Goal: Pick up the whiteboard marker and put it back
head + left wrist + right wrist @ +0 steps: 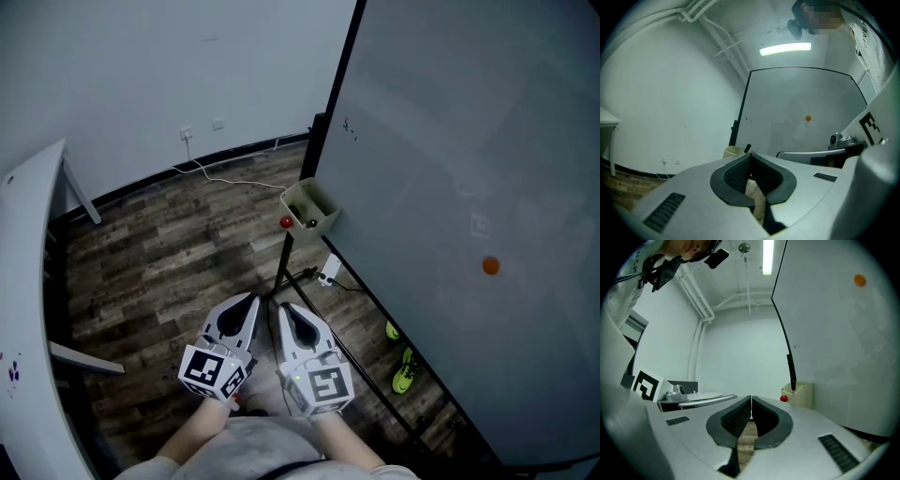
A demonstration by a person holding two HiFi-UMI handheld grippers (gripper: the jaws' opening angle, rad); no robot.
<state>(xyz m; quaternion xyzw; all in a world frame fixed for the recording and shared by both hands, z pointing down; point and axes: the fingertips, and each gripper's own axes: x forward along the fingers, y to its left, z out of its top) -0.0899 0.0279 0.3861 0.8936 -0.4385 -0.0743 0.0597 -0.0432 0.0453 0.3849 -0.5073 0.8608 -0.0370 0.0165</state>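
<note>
Both grippers are held low at 6 o'clock in the head view, side by side and just apart, noses pointing to 12 o'clock. The left gripper [251, 302] has its ribbed pads pressed together at the tips, with nothing between them. The right gripper [283, 309] has its pads drawn in to a hairline slit and is likewise empty. The beige holder box [325, 222] hangs at 12 o'clock from the grippers, well apart from them, at the lower corner of the whiteboard [450, 187]. In the left gripper view a dark tilted tip, taken to be the whiteboard marker [748, 148], stands above the box rim. A red magnet [286, 222] sits on the box's near side, and an orange magnet [490, 266] is on the board face at 3 o'clock. The board's black edge runs from 12 down to 4 o'clock and bounds the right side. Its stand legs [281, 267] reach the floor just ahead of the grippers. Open wood floor [169, 253] lies from 9 to 11 o'clock, bounded by a white table edge [28, 281]. A white cable [234, 180] trails at 11 o'clock. Green shoes [405, 370] lie under the board at 4 o'clock.
</note>
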